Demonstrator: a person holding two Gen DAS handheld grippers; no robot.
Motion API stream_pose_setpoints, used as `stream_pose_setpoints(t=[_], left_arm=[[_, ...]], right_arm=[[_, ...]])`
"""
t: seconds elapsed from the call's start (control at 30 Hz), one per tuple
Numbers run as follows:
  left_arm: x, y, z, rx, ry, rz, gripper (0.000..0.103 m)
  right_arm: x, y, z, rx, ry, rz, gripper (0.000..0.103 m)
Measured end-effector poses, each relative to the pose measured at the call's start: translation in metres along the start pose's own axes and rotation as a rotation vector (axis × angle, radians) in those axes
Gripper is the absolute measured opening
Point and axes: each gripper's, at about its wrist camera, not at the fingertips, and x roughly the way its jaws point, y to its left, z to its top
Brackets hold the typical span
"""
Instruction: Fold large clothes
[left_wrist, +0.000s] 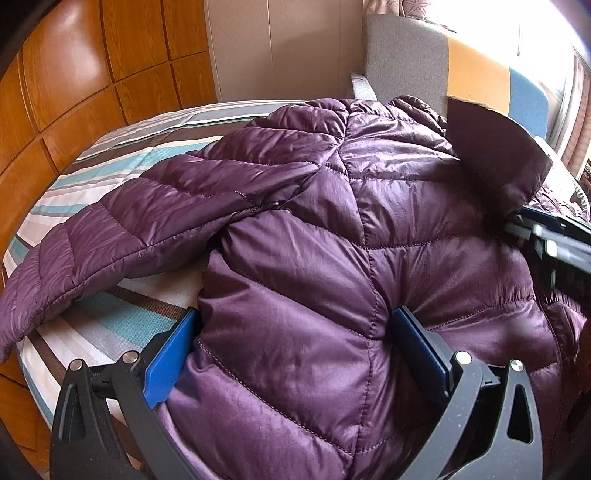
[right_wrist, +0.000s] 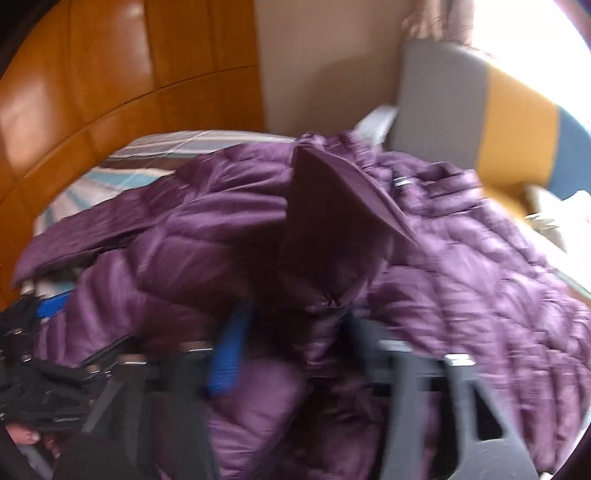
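Observation:
A purple quilted puffer jacket (left_wrist: 332, 206) lies on a striped bed sheet (left_wrist: 110, 162), one sleeve (left_wrist: 110, 236) stretched to the left. My left gripper (left_wrist: 295, 336) has its blue-padded jaws wide apart around a thick puffed fold of the jacket's near edge. My right gripper (right_wrist: 291, 332) holds a bunched fold of the jacket (right_wrist: 461, 277) between its jaws, with a dark flap (right_wrist: 332, 206) standing up from it; this view is blurred. The right gripper also shows at the right edge of the left wrist view (left_wrist: 546, 236).
A wooden panelled headboard (left_wrist: 92, 74) stands behind and to the left of the bed. A grey, yellow and blue armchair (left_wrist: 461, 66) stands at the back right by a bright window with curtains. The bed's left part shows bare striped sheet.

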Motion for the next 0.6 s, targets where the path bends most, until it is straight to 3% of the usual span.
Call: stream_pose_setpoints(t=[0.13,0.33,0.4,0.43,0.6], left_arm=[[0.0,0.0,0.0,0.0,0.0,-0.001,0.101],[0.0,0.0,-0.001,-0.001,0.0,-0.001,0.101],[0.0,0.001,-0.001,-0.001,-0.001,-0.001,0.101],[0.0,0.0,-0.001,0.0,-0.001,0.0,0.101],[0.0,0.001,-0.001,0.001,-0.001,0.001,0.101]], right_arm=[[-0.006,0.025,-0.004,-0.109,-0.019,-0.021,0.073],[-0.044,0.008,-0.012,-0.007,-0.106,-0.013,0.073],[-0.061,-0.01,-0.02,0.063,-0.134,-0.101,0.073],[-0.069,-0.023,-0.025,0.12,-0.136,-0.185,0.072],[-0.104,-0.106,-0.057,0.456,-0.144,-0.447,0.043]])
